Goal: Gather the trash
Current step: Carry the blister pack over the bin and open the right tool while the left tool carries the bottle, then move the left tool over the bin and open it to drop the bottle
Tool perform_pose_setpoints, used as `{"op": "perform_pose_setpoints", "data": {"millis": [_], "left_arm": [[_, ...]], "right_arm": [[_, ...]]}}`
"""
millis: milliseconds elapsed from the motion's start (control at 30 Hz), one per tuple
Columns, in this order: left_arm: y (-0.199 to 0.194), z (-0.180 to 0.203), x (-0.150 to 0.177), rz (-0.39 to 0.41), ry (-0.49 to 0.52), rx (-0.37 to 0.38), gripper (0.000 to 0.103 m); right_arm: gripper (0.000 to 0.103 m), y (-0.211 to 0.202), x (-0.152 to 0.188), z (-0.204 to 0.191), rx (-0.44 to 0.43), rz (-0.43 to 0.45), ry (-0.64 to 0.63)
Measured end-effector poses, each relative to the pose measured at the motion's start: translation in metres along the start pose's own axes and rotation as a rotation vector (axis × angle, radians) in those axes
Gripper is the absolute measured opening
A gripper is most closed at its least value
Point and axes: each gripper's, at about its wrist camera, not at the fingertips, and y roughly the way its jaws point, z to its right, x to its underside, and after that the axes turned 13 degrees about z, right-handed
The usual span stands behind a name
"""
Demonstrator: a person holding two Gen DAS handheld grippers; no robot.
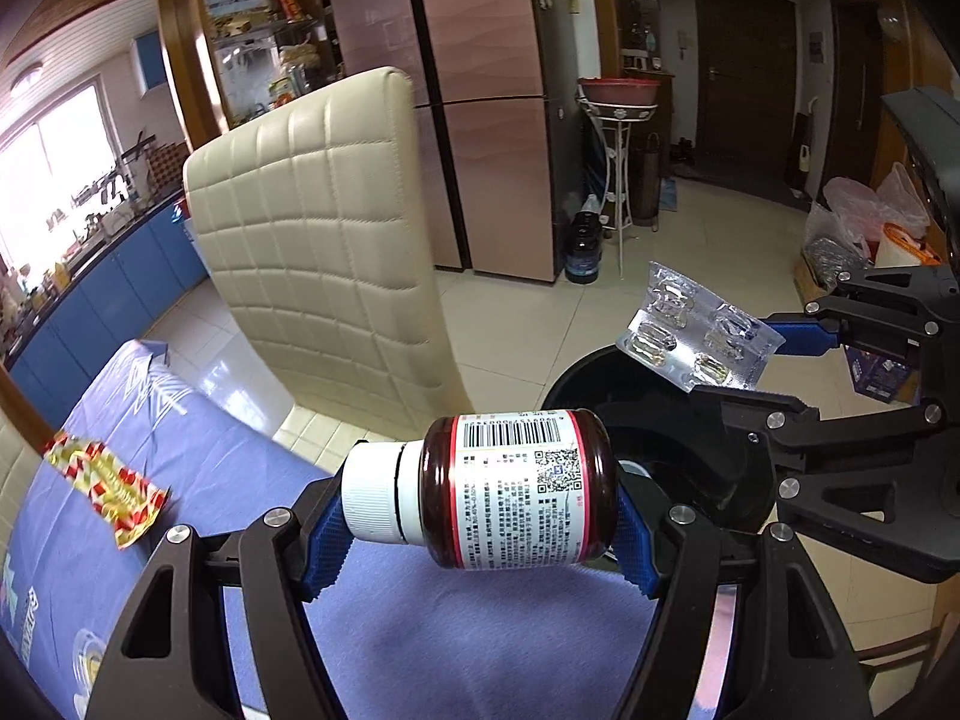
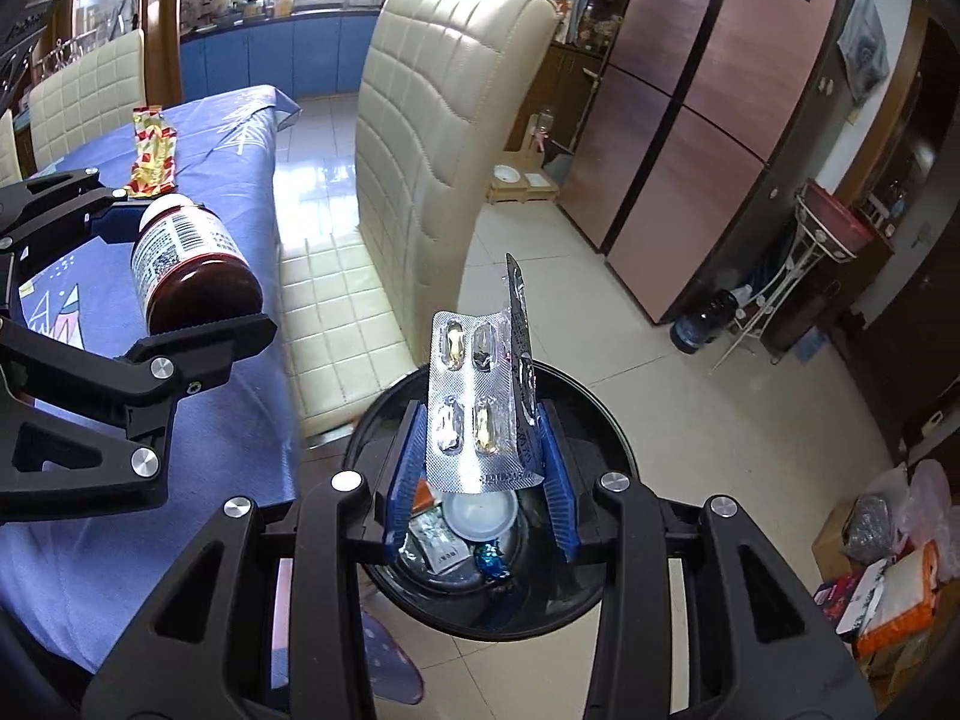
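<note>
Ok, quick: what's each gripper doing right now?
Left gripper: closed on the pill bottle, gripped end to end.
Right gripper: closed on the blister pack, above the black trash bin.

A cream quilted chair (image 2: 444, 138) is set beside a table draped in a blue cloth (image 1: 198, 450). A bronze fridge (image 2: 708, 96) is seen behind the chair, with a white metal stand (image 2: 786, 276) bearing a red basin (image 1: 618, 90) and a dark water jug (image 1: 582, 246) near it.
</note>
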Motion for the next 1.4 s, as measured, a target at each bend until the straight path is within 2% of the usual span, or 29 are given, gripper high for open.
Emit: {"op": "perform_pose_setpoints", "data": {"millis": [367,700,800,867,933,1400], "left_arm": [[0.02,0.026,-0.012,0.009,0.054,0.057,0.068],[0.033,0.031,-0.018,0.016,0.072,0.085,0.068],[0.035,0.029,-0.018,0.015,0.074,0.086,0.068],[0.037,0.029,-0.018,0.013,0.073,0.088,0.068],[0.039,0.03,-0.018,0.012,0.073,0.09,0.068],[0.046,0.042,-0.018,0.001,0.087,0.124,0.068]], "right_arm": [[0.041,0.002,0.011,0.026,0.049,0.004,0.017],[0.041,0.01,0.011,0.04,0.073,0.006,0.043],[0.043,0.012,0.012,0.041,0.082,0.002,0.048],[0.051,0.013,0.012,0.043,0.09,0.006,0.052],[0.054,0.013,0.013,0.046,0.096,0.009,0.058],[0.054,0.024,0.021,0.053,0.113,-0.023,0.066]]}}
